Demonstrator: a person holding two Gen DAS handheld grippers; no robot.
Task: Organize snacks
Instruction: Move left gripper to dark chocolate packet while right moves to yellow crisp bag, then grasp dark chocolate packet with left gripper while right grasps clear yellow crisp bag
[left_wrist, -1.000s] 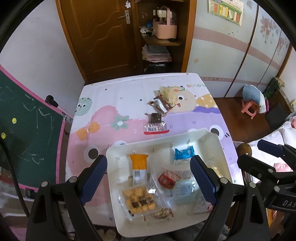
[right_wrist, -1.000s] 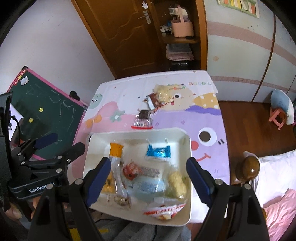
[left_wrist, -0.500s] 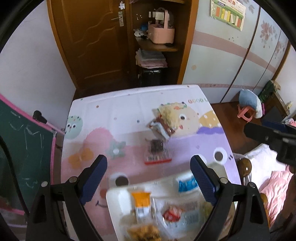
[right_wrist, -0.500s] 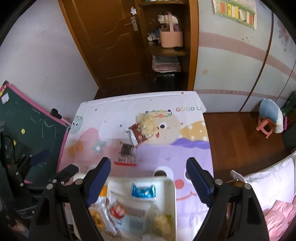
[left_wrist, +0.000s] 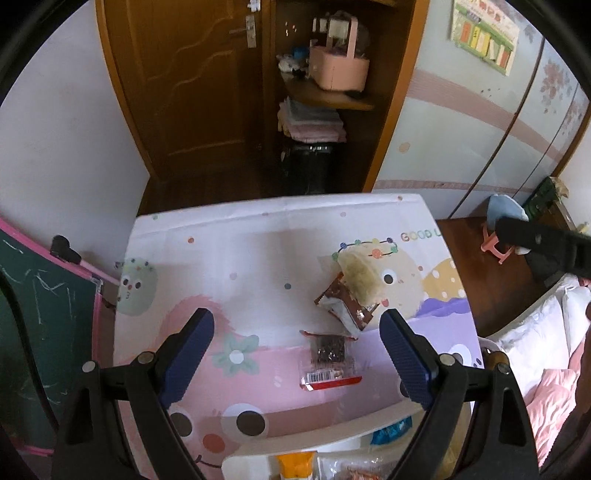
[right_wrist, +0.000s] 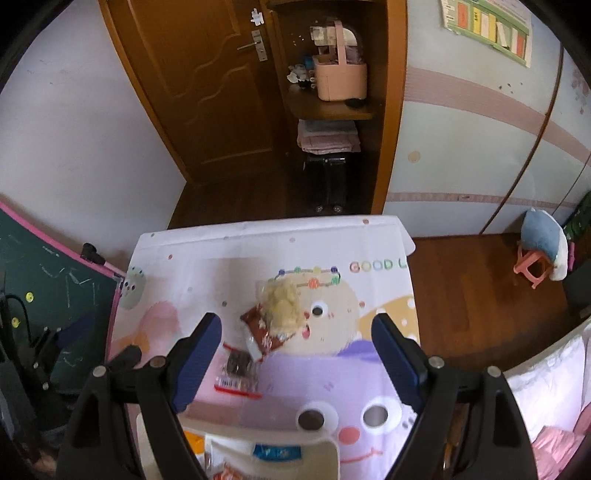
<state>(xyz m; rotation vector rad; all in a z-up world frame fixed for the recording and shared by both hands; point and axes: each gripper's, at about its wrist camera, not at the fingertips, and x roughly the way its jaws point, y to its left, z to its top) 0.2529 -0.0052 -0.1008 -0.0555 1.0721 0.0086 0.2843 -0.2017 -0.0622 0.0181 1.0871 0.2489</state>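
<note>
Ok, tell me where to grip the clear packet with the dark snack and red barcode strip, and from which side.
Pinch the clear packet across its narrow width at the dark snack block, coming straight down from above. It lies flat on the tablecloth, long axis running away from the tray, so the sides are free. The left gripper is open and already frames it; the brown wrapper sits close beyond its far end.

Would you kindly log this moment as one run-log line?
left claw: open, empty | right claw: open, empty | tray: holds snacks | table: three snack packets outside tray
</note>
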